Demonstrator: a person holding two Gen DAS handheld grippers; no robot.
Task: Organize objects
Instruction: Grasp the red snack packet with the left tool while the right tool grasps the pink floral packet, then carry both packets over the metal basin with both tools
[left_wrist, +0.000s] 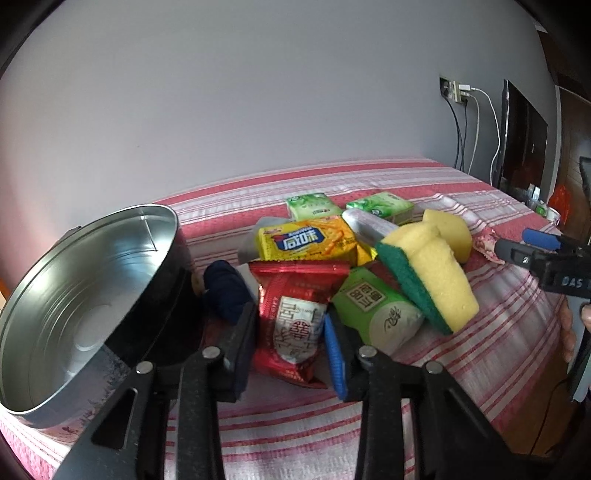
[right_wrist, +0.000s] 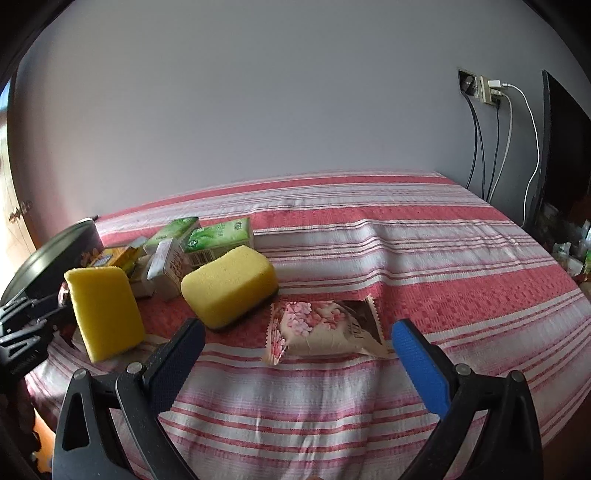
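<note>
The left gripper (left_wrist: 291, 332) clamps a red packet (left_wrist: 291, 317) with partly hidden Chinese print. The right gripper (right_wrist: 295, 343) gapes open before a flowered packet (right_wrist: 325, 328), its lettering unreadable.

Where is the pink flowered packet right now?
In the right wrist view the pink flowered packet lies flat on the striped cloth, apart from the pile, just right of the nearer yellow sponge and ahead of the open right gripper.

Soft daylight, fisheye-warped dark edges

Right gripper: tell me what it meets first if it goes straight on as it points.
Probably the pink flowered packet, lying on the striped cloth just ahead of the open right gripper; depth is unclear.
</note>
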